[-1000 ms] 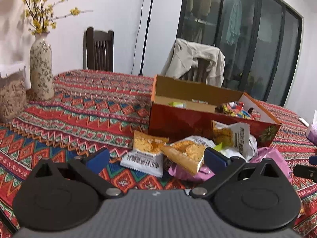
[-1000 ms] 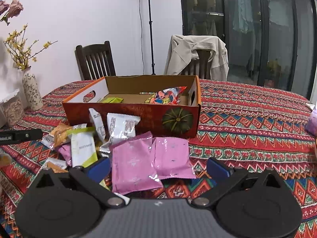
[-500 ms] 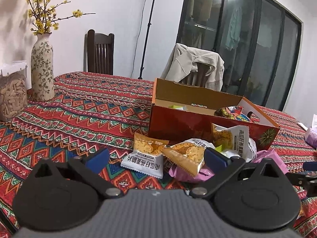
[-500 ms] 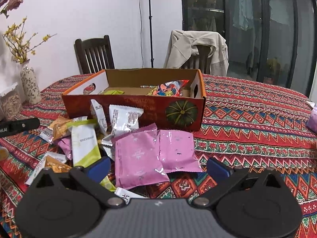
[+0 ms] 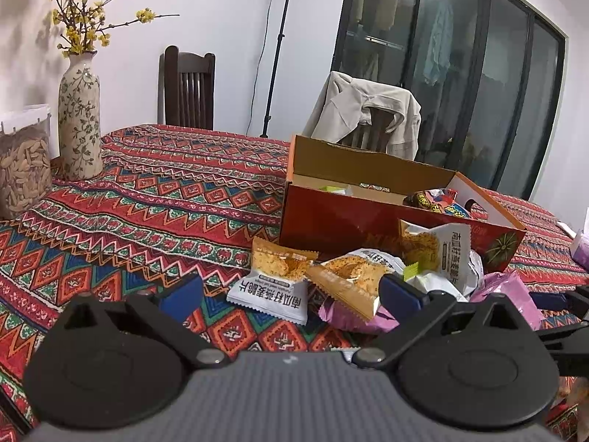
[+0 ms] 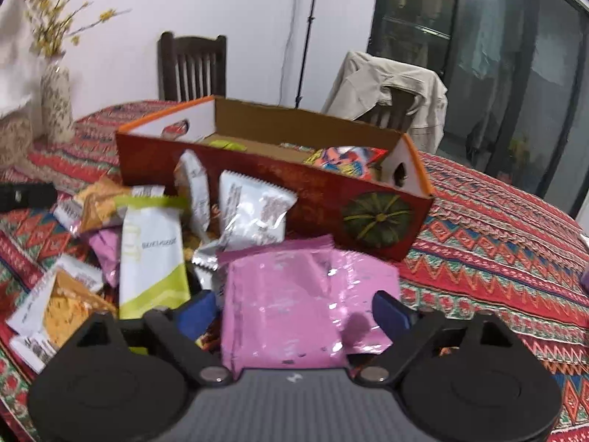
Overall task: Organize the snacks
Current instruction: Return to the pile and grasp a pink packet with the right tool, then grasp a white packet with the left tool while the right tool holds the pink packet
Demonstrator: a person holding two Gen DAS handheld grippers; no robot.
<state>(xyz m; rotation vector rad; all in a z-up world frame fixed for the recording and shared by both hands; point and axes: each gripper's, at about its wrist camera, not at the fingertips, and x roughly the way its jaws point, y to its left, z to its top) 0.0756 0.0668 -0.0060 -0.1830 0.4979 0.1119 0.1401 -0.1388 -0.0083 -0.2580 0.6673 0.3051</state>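
I read the task as early. The red cardboard box (image 6: 272, 188) holds only a few packets: a colourful bag (image 6: 342, 158) at its right end and a green item (image 6: 224, 144) further left. Most snacks lie in a heap (image 5: 353, 276) on the patterned tablecloth (image 5: 147, 199) just in front of the box. My right gripper (image 6: 294, 307) is closing around the near pink packet (image 6: 291, 298), pads not yet pressing. My left gripper (image 5: 291, 291) hangs released above the heap, gripping nothing. Nearly all packets remain to be boxed.
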